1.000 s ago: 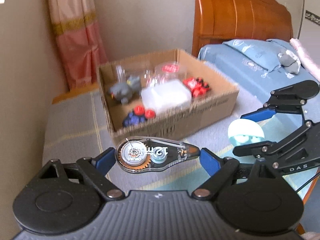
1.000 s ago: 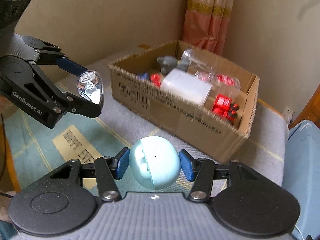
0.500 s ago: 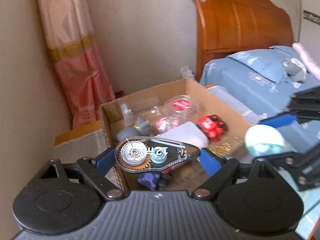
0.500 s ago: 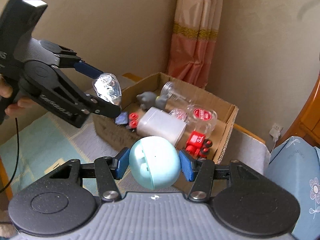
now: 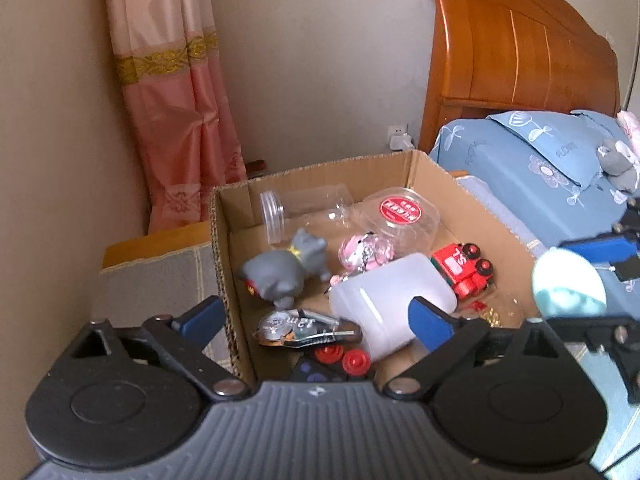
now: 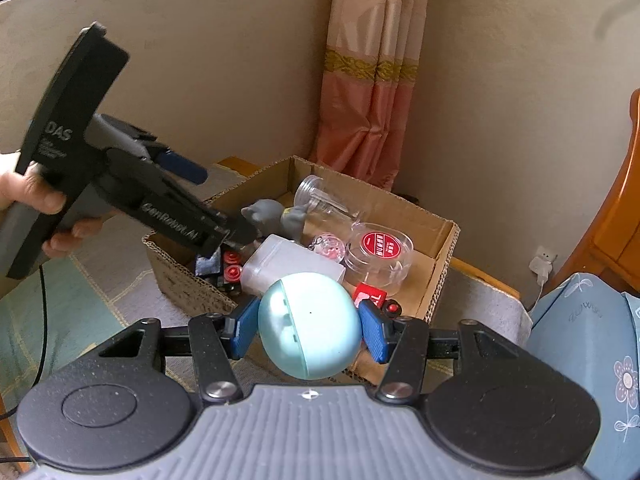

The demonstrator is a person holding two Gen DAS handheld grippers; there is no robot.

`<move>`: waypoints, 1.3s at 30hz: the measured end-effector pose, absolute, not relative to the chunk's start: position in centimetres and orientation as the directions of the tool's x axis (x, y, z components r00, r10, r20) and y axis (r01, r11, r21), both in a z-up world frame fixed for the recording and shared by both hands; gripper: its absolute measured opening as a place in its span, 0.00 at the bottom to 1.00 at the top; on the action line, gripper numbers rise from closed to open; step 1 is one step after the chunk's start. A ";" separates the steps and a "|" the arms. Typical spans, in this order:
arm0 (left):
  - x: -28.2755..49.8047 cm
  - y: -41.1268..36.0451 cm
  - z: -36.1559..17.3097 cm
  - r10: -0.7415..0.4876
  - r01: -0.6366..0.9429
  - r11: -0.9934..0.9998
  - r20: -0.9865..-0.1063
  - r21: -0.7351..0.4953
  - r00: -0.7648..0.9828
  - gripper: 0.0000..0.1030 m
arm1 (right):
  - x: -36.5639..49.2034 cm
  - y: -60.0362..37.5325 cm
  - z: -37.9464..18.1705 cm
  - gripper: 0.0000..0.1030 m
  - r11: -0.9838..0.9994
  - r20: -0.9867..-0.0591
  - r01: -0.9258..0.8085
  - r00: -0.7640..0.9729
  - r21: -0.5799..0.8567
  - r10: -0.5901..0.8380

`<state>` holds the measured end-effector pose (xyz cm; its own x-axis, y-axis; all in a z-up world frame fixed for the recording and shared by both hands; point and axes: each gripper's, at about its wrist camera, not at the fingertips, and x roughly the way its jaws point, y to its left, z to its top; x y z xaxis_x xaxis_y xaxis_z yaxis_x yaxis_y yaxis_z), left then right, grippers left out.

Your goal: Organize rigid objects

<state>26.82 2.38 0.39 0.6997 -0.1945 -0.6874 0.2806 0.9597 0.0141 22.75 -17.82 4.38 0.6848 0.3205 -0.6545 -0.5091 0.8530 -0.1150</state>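
"DAS" and "GenRobot.AI" mark the left tool.

A brown cardboard box stands open-topped. A clear tape dispenser lies flat inside near the front left corner, just above red-wheeled toys. A grey cat figure sits by the left wall. A clear jar lies on its side along the back wall, beside a round clear tub with a red label. A white container lies mid-box, a pink keychain behind it, a red train to its right. A pale blue ball is held over the front right edge.
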 end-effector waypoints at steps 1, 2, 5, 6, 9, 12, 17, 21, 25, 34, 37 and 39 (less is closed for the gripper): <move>26.6 2.4 0.4 -0.193 0.283 0.959 -0.686 0.019 0.702 0.97 | 22.9 -17.8 4.4 0.57 0.854 -0.655 -0.507 0.685 -0.115 0.319; 26.3 2.5 0.5 -0.195 0.287 0.958 -0.684 0.022 0.703 0.97 | 23.1 -17.8 4.3 0.57 0.856 -0.656 -0.505 0.686 -0.114 0.317; 25.5 2.7 0.8 -0.197 0.296 0.955 -0.680 0.030 0.706 0.97 | 23.7 -18.0 4.3 0.57 0.864 -0.656 -0.491 0.689 -0.111 0.308; 25.2 2.7 0.9 -0.200 0.299 0.954 -0.678 0.031 0.708 0.97 | 24.0 -18.0 4.3 0.57 0.867 -0.655 -0.486 0.691 -0.110 0.305; 24.3 3.0 1.3 -0.209 0.303 0.953 -0.668 0.027 0.714 0.98 | 25.0 -18.1 4.4 0.57 0.874 -0.652 -0.473 0.699 -0.112 0.294; 23.4 3.3 1.7 -0.220 0.305 0.952 -0.657 0.016 0.721 0.98 | 26.5 -18.2 4.2 0.57 0.886 -0.655 -0.449 0.705 -0.116 0.272; 22.1 4.0 1.9 -0.227 0.302 0.953 -0.649 0.004 0.726 0.99 | 29.2 -18.5 3.8 0.57 0.910 -0.662 -0.403 0.709 -0.097 0.243; 21.6 4.4 1.9 -0.220 0.292 0.956 -0.645 0.005 0.732 0.99 | 31.7 -18.7 3.0 0.57 0.929 -0.674 -0.362 0.706 -0.080 0.217; 21.2 4.8 2.0 -0.202 0.281 0.960 -0.638 0.023 0.743 0.99 | 33.8 -18.9 1.9 0.57 0.946 -0.692 -0.316 0.699 -0.071 0.181; 20.6 5.2 2.2 -0.181 0.262 0.964 -0.622 0.041 0.762 0.99 | 34.2 -19.9 1.9 0.84 0.972 -0.662 -0.225 0.739 -0.069 0.124; 20.1 5.2 2.3 -0.174 0.254 0.966 -0.613 0.045 0.771 0.99 | 32.8 -20.1 3.0 0.91 0.974 -0.651 -0.217 0.749 -0.063 0.124; 19.6 5.2 2.6 -0.171 0.246 0.968 -0.607 0.042 0.776 0.99 | 31.5 -20.0 3.7 0.98 0.976 -0.646 -0.212 0.753 -0.057 0.126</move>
